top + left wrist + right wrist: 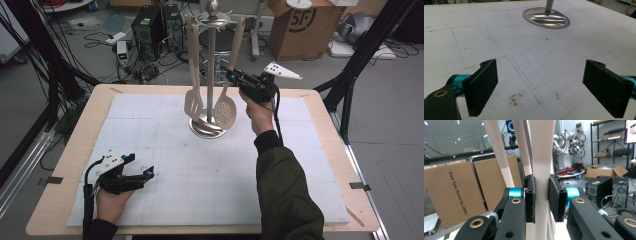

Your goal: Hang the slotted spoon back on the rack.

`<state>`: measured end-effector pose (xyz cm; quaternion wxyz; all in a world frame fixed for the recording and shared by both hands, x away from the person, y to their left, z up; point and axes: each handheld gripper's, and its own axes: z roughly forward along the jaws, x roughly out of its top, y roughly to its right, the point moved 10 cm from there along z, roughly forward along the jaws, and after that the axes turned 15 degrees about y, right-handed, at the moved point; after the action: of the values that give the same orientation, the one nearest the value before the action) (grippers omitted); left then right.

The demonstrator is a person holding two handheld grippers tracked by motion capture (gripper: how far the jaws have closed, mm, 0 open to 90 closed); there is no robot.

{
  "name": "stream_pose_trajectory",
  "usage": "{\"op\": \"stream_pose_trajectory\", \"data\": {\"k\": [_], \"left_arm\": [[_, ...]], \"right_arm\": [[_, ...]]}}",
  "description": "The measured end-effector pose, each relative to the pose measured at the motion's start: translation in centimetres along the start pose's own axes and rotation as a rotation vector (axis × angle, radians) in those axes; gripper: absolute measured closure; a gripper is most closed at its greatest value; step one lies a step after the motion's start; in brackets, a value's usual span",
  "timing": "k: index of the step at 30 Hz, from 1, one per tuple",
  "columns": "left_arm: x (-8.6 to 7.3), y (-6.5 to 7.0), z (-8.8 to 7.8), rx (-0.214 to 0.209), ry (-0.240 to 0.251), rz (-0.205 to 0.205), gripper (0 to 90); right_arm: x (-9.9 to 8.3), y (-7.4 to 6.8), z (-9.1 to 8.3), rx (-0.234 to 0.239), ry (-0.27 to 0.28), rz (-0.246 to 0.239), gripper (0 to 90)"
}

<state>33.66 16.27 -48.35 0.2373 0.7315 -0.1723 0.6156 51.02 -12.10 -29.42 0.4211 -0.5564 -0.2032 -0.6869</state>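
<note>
Right gripper view: my right claw (pixel 541 197) pinches the handle of the skimmer spoon (pixel 226 107), which hangs on the rack (pixel 210 65) near the desk's far edge, beside a slotted spatula (pixel 193 102). My left claw (pixel 142 175) rests wide apart, empty, near the left front corner.

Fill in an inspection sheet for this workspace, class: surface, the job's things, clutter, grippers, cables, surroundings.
Surface: white gridded mat on a wooden table, lightly stained.
Job's things: metal utensil stand holding a slotted turner and a perforated spoon.
Clutter: nothing seen on the mat.
Grippers: right hand-held gripper shut on the perforated spoon's handle; left hand-held gripper open, resting low over the mat.
Cables: one trails from each gripper; loose cables on the floor.
Surroundings: cardboard box, computer tower, black frame legs.
</note>
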Motion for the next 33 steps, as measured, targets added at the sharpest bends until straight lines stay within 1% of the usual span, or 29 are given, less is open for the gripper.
{"op": "stream_pose_trajectory", "data": {"k": [4, 6, 7, 8, 10, 12, 16, 18, 20, 21, 24, 27, 29, 32, 33], "left_arm": [[-0.09, -0.10, -0.37, 0.006, -0.003, 0.006, 13.4], [-0.03, -0.06, -0.60, 0.006, 0.003, 0.014, 13.4], [0.01, 0.01, -0.70, 0.005, 0.008, 0.014, 13.4], [0.05, 0.06, -0.80, 0.006, 0.012, 0.014, 13.3], [0.13, 0.15, -0.96, 0.004, 0.015, 0.018, 13.4], [0.19, 0.22, -1.01, 0.005, 0.019, 0.019, 13.4], [0.19, 0.42, -0.90, 0.001, 0.018, 0.023, 13.4], [0.16, 0.49, -0.86, -0.005, 0.015, 0.027, 13.4], [0.15, 0.48, -0.81, -0.006, 0.016, 0.027, 13.4], [0.13, 0.47, -0.81, -0.006, 0.015, 0.025, 13.4], [0.13, 0.35, -0.87, -0.004, 0.016, 0.027, 13.4], [0.08, 0.27, -0.91, -0.004, 0.012, 0.024, 13.4], [0.11, 0.29, -0.92, -0.003, 0.015, 0.025, 13.4], [0.07, 0.36, -0.88, -0.004, 0.012, 0.024, 13.4], [0.05, 0.38, -0.87, -0.004, 0.010, 0.024, 13.4]], "right_arm": [[0.04, 0.15, -0.04, 0.025, -0.013, 0.005, 77.7], [0.17, 0.16, -0.02, 0.042, -0.022, 0.011, 77.7], [0.21, 0.20, 0.03, 0.057, -0.030, 0.007, 77.7], [0.24, 0.17, 0.04, 0.068, -0.035, 0.013, 77.7], [0.23, 0.34, 0.03, 0.076, -0.035, 0.015, 77.7], [0.03, 0.39, -0.01, 0.080, -0.045, 0.019, 77.7], [0.00, 0.23, 0.05, 0.093, -0.046, 0.019, 77.7], [0.08, 0.20, 0.04, 0.092, -0.041, 0.027, 77.7], [0.33, -0.02, -0.09, 0.117, -0.035, 0.043, 77.7], [0.39, 0.01, -0.08, 0.121, -0.033, 0.042, 77.7], [0.32, 0.15, -0.11, 0.139, -0.070, 0.045, 77.7], [0.28, 0.17, -0.10, 0.151, -0.081, 0.055, 77.7], [-0.17, 0.16, -0.04, 0.162, -0.101, 0.061, 77.7], [-0.08, 0.01, 0.05, 0.166, -0.092, 0.062, 77.7], [-0.11, -0.07, 0.01, 0.163, -0.098, 0.062, 77.7]]}}
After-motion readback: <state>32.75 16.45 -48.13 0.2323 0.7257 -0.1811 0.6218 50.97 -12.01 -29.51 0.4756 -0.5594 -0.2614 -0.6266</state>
